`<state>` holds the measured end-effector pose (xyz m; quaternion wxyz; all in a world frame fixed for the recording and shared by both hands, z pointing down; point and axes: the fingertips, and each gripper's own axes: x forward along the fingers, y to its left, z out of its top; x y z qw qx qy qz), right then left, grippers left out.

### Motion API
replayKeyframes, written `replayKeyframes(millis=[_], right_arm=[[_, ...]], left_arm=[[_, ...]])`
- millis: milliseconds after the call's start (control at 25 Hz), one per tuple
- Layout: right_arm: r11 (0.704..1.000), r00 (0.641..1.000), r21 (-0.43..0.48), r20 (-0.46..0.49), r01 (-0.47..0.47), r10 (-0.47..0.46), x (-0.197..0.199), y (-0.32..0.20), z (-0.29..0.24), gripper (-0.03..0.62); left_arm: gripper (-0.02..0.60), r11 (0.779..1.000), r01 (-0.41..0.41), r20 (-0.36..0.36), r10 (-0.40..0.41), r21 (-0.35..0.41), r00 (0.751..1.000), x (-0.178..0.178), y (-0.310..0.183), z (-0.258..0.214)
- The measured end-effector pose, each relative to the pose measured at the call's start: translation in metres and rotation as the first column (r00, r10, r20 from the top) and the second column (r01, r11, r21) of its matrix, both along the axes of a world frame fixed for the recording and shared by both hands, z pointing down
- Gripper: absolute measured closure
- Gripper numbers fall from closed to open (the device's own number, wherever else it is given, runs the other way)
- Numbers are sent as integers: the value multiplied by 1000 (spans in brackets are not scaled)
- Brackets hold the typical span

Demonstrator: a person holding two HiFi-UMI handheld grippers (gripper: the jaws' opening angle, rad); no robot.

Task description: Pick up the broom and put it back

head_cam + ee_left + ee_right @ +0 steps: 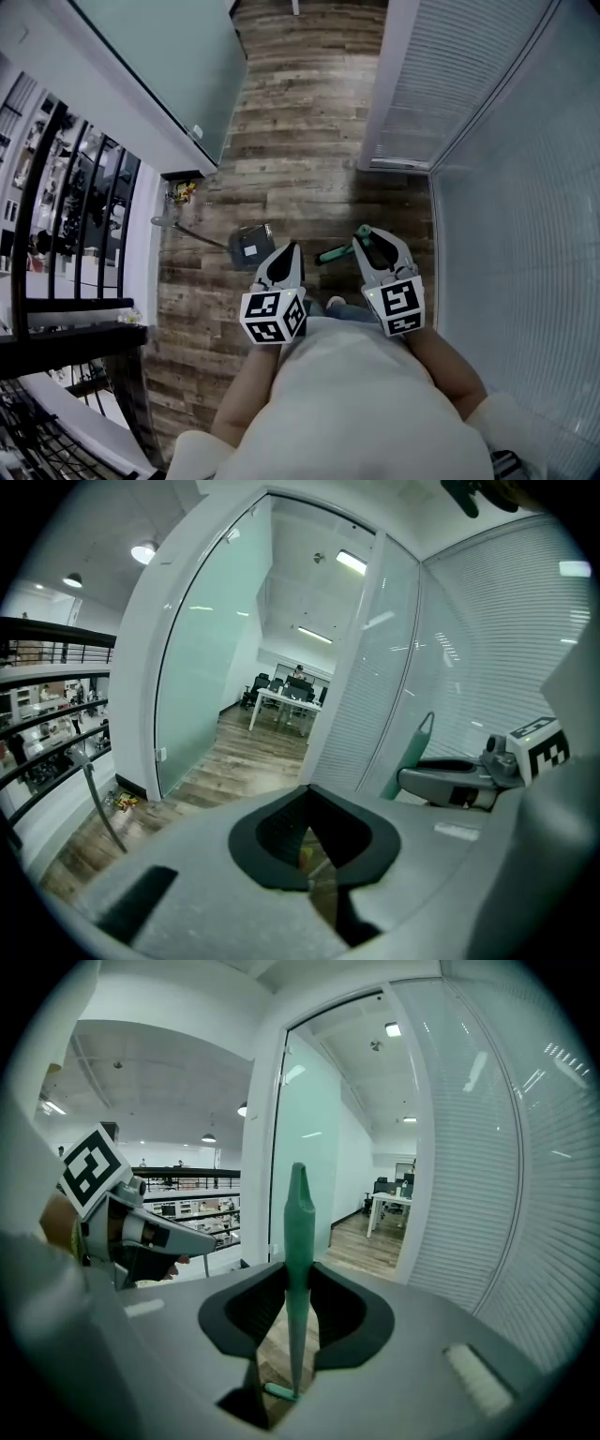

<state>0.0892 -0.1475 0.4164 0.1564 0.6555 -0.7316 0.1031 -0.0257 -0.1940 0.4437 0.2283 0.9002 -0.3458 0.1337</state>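
Closest in, the person's pale-topped torso (pixel 347 394) fills the bottom of the head view, with both marker cubes just ahead of it. The right tongs (pixel 372 246) are pinching the broom (pixel 330 254): in the right gripper view its green handle (pixel 298 1232) stands upright between the pads of those tongs (pixel 298 1277), touching both, with its tapered tip rising above them. The broom is thus off the floor, held at the person's front right, and its bristle end is hidden. The left tongs (pixel 289 249) are just beside it, pressed together at the tips with nothing between them, as the left gripper view (pixel 307 791) shows; the handle's green tip (pixel 419 747) is at that view's right. Just beyond the left tongs a grey dustpan (pixel 250 244) lies on the wood-plank floor (pixel 300 141), its long thin handle (pixel 192 232) running to the left toward some small yellow clutter (pixel 183 190) at the foot of a white door frame. Farther off are a frosted glass panel (pixel 169 66) on the left, white slatted blinds (pixel 450 75) on the right, and a dark railing (pixel 56 216) at the far left. Farthest, through the opening, a white counter (pixel 286 698) stands among dark chairs.
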Motion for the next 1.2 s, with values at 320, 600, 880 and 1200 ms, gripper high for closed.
replayKeyframes(millis=[320, 600, 880, 1200], right_arm=[[992, 992, 0, 2, -130, 130, 22, 28, -3, 500], [965, 965, -3, -4, -263, 263, 42, 51, -3, 500], [917, 917, 0, -1, -399, 399, 53, 72, -4, 500], [836, 836, 8, 3, -549, 549, 60, 94, -5, 500]], left_arm=[[577, 992, -126, -8, 126, -6, 992, 30, 12, 0], [577, 965, -262, -13, 262, -8, 965, 59, 24, -1], [577, 918, -396, -18, 396, -14, 918, 81, 33, -1], [577, 829, -559, -12, 559, -16, 829, 108, 39, -1]])
